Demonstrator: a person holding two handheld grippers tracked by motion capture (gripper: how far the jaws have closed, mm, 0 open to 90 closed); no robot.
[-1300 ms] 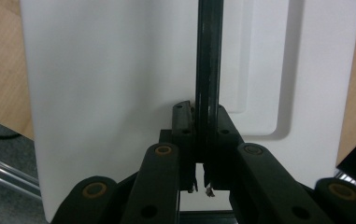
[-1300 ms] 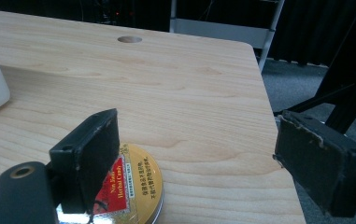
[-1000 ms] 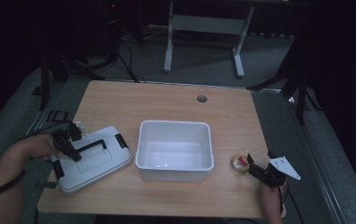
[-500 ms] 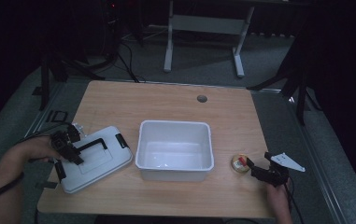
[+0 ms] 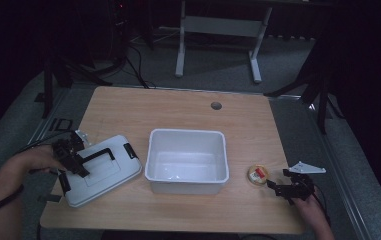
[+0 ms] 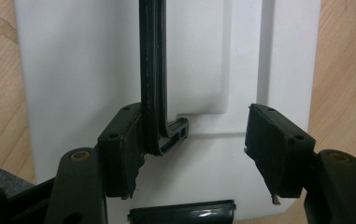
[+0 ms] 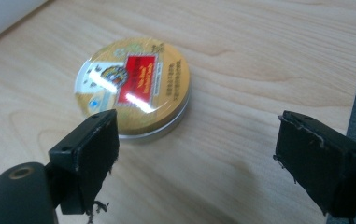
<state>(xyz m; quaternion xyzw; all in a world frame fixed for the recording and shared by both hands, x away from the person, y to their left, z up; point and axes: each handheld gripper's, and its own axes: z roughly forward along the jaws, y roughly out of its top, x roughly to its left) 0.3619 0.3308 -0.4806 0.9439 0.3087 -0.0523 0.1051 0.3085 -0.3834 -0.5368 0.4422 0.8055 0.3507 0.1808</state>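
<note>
White plastic lid (image 5: 100,170) lies flat on the wooden table (image 5: 188,107), left of the open white bin (image 5: 187,161), with its black handle (image 6: 153,70) on top. Left gripper (image 5: 70,159) sits over the handle's near end. Its jaws have just been opening and stand apart: in the left gripper view one pad (image 6: 122,149) touches the side of the handle bar, the other pad stands well clear, so nothing is clamped. Lid appears released and resting on the table.

Right gripper (image 5: 284,189) hovers low near the table's right front corner, jaws wide apart and empty. Round gold tin (image 7: 133,88) with a red label lies flat just ahead of them, offset toward the left jaw in the right gripper view; the tin is near the bin's right wall but apart from it.

Step in hand, as judged: left releases the lid, right lines up on the tin.

Notes for doing it well:
- Left: lift straight off the handle so the touching pad does not drag the lid.
- Right: shift sideways until the tin is centred between the pads before closing.
- Tin is low and smooth-rimmed; come down so pads meet its side wall close to the table, not the lid's rounded edge.
- Close squarely across the widest part; an off-centre pinch would likely squirt it away.
</note>
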